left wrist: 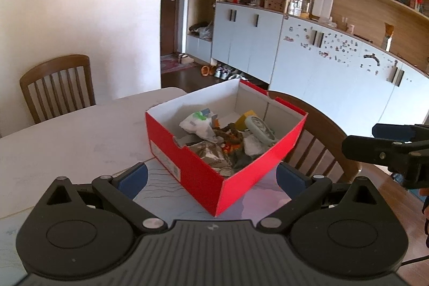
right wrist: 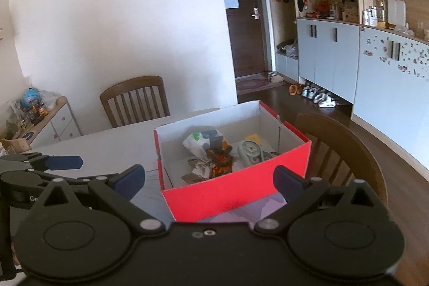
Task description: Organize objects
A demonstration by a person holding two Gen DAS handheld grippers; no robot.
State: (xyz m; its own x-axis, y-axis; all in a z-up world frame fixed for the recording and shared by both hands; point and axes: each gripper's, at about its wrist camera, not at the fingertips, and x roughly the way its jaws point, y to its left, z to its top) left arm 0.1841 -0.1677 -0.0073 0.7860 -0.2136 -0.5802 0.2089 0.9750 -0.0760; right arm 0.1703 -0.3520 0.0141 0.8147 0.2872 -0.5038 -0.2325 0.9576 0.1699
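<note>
While both of my grippers hang above the near end of the pale table (left wrist: 67,130), the red box (left wrist: 214,173) sits ahead of them on a patterned mat (left wrist: 166,186), lidless and white inside. My left gripper (left wrist: 211,176) has its blue-padded fingers spread wide with nothing between them but the box's near corner lying further off; my right gripper (right wrist: 209,178) is spread just as wide and empty, facing the box's long red side.

Inside the box lies a jumble: a crumpled white bag (left wrist: 199,125) with green print, a small brown and orange toy (left wrist: 230,137), a pale round gadget (left wrist: 258,129), something yellow (left wrist: 245,118) toward the far wall and a silvery packet (left wrist: 211,154) nearest me. Nothing stands between either gripper and the box.

One wooden chair (left wrist: 57,87) stands at the far side of the table and another chair (left wrist: 319,146) is pushed in just behind the box. Grey cabinets (left wrist: 335,66) with open shelves line the wall to the right.

Only the right wrist view shows the low cupboard (right wrist: 51,125) crowded with toys on the left, and my left gripper's tips (right wrist: 63,162) from the side. The left wrist view alone catches my right gripper's tips (left wrist: 386,141) entering at the right edge.
</note>
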